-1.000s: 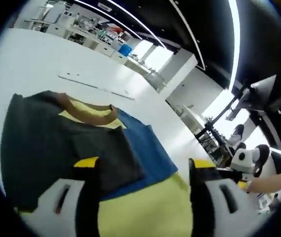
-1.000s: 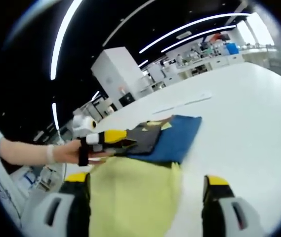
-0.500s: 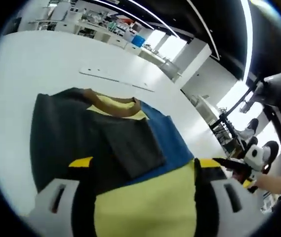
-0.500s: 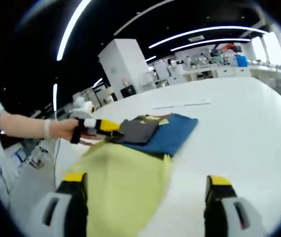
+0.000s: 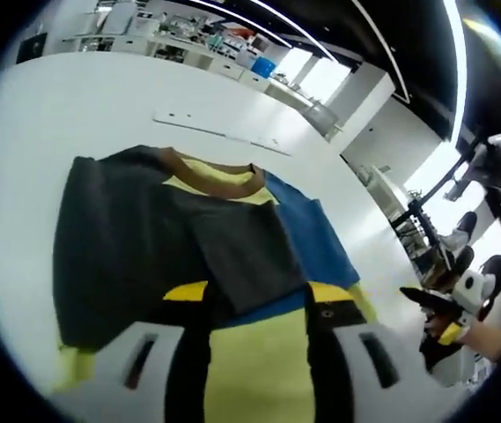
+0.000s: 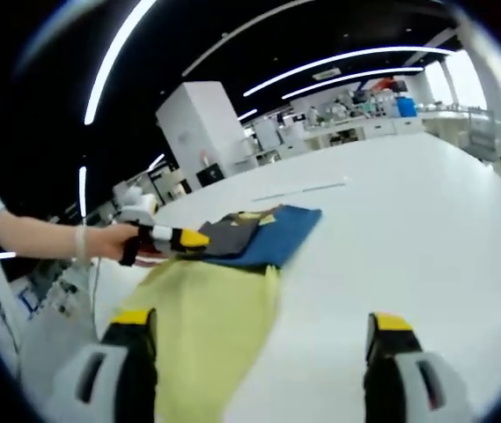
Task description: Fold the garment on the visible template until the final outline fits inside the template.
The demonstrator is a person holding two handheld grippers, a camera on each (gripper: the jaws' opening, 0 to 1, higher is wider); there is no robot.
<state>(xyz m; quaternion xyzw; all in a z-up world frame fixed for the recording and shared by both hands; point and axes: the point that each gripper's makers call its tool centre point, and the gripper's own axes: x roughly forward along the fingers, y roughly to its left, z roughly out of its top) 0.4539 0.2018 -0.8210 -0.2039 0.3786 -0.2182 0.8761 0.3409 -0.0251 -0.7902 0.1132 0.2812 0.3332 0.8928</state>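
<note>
Surface: a wide white table [image 6: 391, 229] in a large lit hall with benches far behind.
Left gripper [image 5: 248, 304]: jaws drawn narrow, meeting the near edge of the dark garment [image 5: 136, 247]; whether cloth is pinched I cannot tell.
Right gripper [image 6: 259, 330]: jaws wide apart, holding nothing, with bare table ahead.
Garment: just ahead of the left jaws, lying on the yellow sheet [image 5: 259, 379] and the blue template [image 5: 316, 242].
Progress: one flap looks folded inward; dark cloth overhangs the blue, so more folds remain.

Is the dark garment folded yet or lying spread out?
Partly folded: the dark garment has a flap doubled over its middle, and it overlaps the blue template.
</note>
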